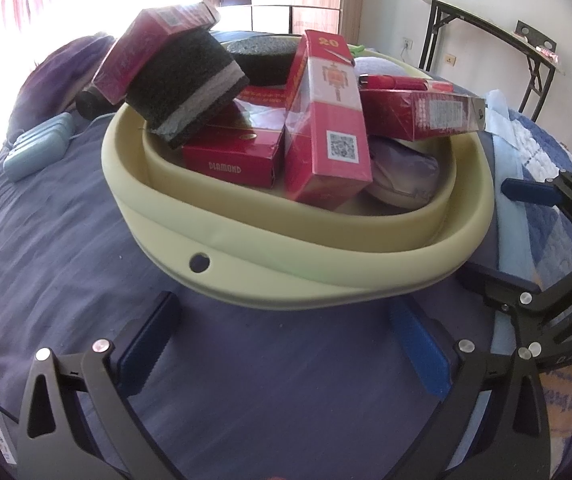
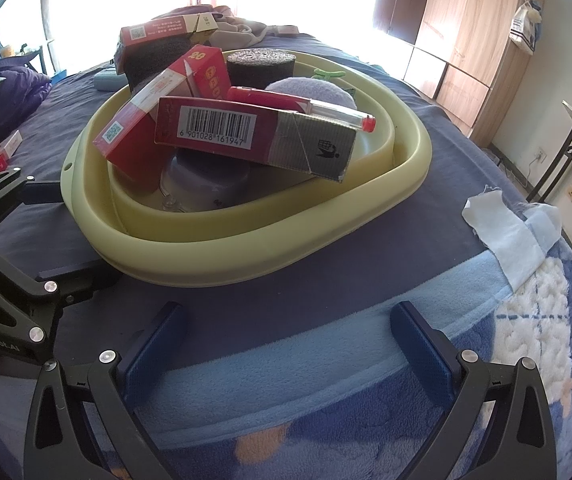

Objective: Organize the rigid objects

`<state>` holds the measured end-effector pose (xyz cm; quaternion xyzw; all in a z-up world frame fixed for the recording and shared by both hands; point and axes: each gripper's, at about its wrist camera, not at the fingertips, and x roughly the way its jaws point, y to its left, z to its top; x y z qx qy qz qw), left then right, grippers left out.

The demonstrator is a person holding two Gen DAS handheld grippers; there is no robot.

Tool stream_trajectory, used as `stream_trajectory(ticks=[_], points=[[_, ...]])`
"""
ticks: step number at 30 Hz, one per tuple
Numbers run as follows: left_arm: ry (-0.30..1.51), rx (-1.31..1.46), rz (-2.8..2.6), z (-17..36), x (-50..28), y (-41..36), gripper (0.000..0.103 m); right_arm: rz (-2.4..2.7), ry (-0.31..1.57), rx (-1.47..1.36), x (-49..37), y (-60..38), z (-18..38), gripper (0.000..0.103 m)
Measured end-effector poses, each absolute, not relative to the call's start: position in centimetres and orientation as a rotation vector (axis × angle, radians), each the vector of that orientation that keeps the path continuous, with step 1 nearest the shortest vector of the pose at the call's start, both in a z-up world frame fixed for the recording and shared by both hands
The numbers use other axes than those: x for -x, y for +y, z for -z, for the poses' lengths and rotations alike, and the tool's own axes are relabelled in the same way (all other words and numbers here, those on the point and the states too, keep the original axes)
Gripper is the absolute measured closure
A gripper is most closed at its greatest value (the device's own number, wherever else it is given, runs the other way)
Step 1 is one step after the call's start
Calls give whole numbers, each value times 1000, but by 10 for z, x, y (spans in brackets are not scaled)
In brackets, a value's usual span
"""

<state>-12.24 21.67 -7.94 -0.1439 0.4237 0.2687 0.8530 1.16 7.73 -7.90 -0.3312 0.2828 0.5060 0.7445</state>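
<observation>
A pale yellow-green basin (image 1: pixel 245 276) (image 2: pixel 269 256) sits on the bed. It holds several red cartons (image 1: pixel 326 128) (image 2: pixel 245 136), black sponges (image 1: pixel 185 84) (image 2: pixel 259 66), a red pen (image 2: pixel 326 110), a purple plush (image 2: pixel 310 90) and a grey lid (image 2: pixel 205 184). My left gripper (image 1: pixel 286 344) is open and empty, just in front of the basin's near rim. My right gripper (image 2: pixel 290 344) is open and empty, in front of the basin over the blanket. It also shows at the right of the left wrist view (image 1: pixel 494 232). The left gripper shows at the left of the right wrist view (image 2: pixel 73 236), beside the basin's rim.
The bed has a dark blue sheet (image 1: pixel 65 240) and a blue-and-white fleece blanket (image 2: pixel 486 360). A light blue case (image 1: pixel 37 148) and a dark purple garment (image 1: pixel 57 80) lie beyond the basin. A folding table (image 1: pixel 498 32) and a wooden wardrobe (image 2: pixel 466 32) stand by the walls.
</observation>
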Motion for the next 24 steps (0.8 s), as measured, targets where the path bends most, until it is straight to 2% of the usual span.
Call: stream_trajectory(ticks=[24], points=[[901, 285, -574, 78, 123, 220, 0, -1107, 619, 726, -11, 77, 79, 0]])
